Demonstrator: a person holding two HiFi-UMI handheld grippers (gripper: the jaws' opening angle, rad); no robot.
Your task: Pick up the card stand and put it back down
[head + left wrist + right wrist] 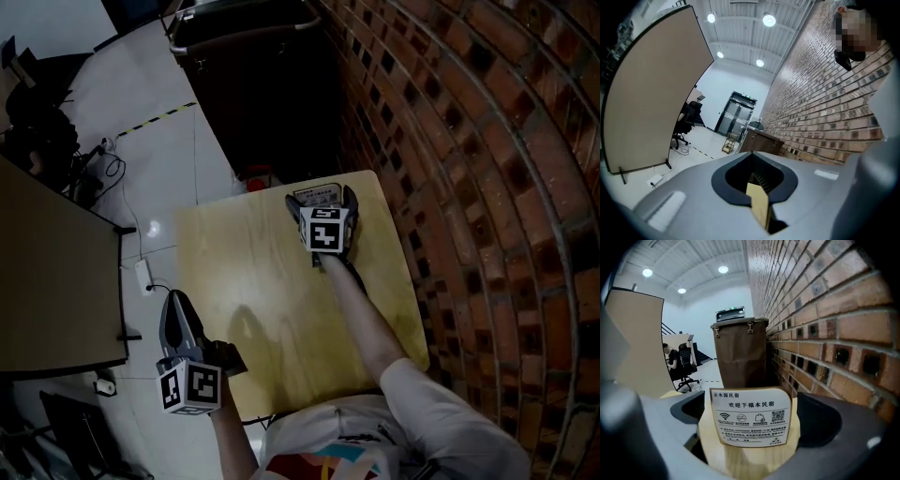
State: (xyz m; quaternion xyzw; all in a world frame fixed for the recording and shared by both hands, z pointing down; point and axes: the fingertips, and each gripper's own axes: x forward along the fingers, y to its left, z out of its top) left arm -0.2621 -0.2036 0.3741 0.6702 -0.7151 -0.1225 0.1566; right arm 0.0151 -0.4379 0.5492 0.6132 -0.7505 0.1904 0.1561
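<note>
The card stand [316,194], a white printed card in a pale wooden base [751,423], stands upright at the far end of the wooden table [253,272], close to the brick wall. My right gripper [322,200] reaches over it with its jaws spread wide, and the stand sits between the dark pads [819,420] with nothing pressing on it. My left gripper [176,305] hovers at the table's near left corner, far from the stand. In the left gripper view [757,185] its jaws are together, with only a sliver of tabletop showing through.
A brick wall [487,187] runs along the table's right side. A dark brown bin [740,352] stands just beyond the table's far edge. A beige partition panel [56,281] is on the floor to the left, with cables and an office chair [686,119] behind.
</note>
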